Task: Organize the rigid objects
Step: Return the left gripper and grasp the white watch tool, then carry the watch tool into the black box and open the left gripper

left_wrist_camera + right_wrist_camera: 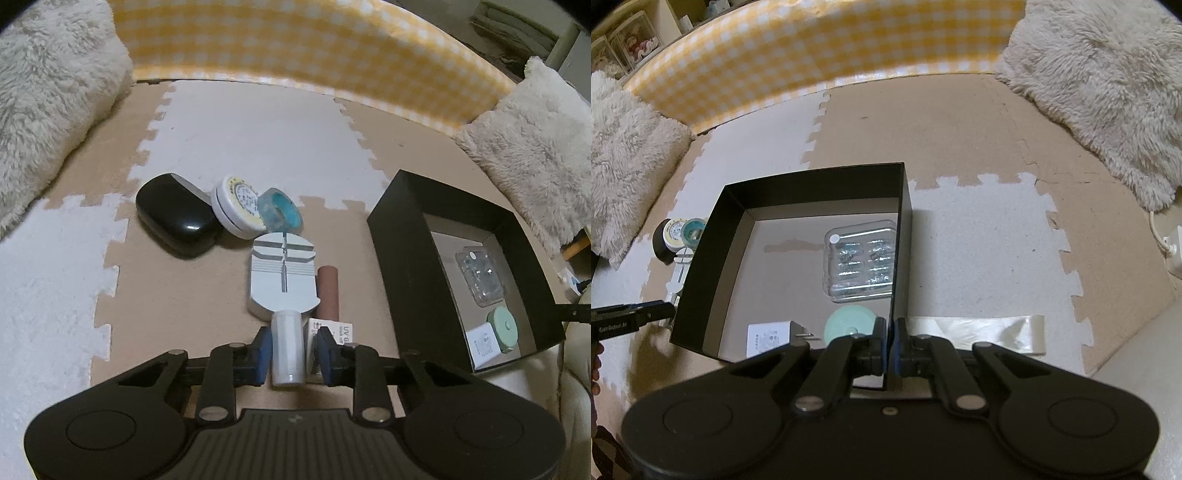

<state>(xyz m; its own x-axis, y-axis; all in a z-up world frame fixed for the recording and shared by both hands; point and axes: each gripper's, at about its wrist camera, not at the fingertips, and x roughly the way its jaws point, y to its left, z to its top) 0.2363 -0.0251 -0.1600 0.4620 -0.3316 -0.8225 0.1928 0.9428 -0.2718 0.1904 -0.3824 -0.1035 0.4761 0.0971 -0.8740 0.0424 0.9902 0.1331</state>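
Over foam mat [177,295], left gripper [291,350] clamps white cylinder [287,350].

the floor is covered with foam puzzle mats [236,140] in beige and white, joined by toothed edges. behind them runs a low barrier in yellow and white check [295,51]. fluffy cream cushions [1108,81] lie at both sides. a white cable with plug [1171,251] rests at the right edge. the light is dim and warm.
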